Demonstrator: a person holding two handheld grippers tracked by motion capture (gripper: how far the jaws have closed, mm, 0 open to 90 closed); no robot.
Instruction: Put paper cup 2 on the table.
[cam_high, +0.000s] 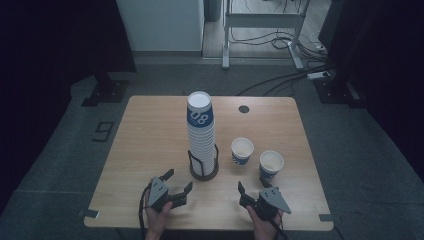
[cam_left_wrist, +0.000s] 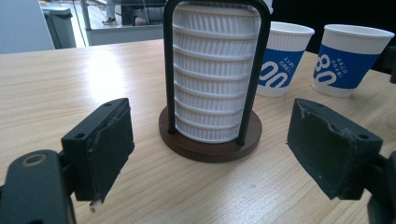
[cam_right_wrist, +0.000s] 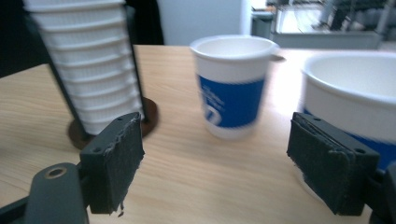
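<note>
A tall stack of white and blue paper cups (cam_high: 200, 131) stands in a black wire holder with a round brown base (cam_high: 204, 172) near the table's middle. Two single cups stand upright to its right, one (cam_high: 242, 151) closer to the stack and one (cam_high: 271, 165) nearer the front. My left gripper (cam_high: 179, 180) is open just in front of the holder, facing the stack (cam_left_wrist: 215, 74) and its base (cam_left_wrist: 210, 142). My right gripper (cam_high: 252, 187) is open in front of the two cups, with the near cup (cam_right_wrist: 355, 93) close to its right jaw and the other cup (cam_right_wrist: 233, 86) ahead.
The wooden table (cam_high: 150, 140) has a cable hole (cam_high: 243, 108) at the back right. Beyond the table are a metal frame (cam_high: 260, 30), cables on the floor and a white cabinet (cam_high: 160, 25). Dark areas flank both sides.
</note>
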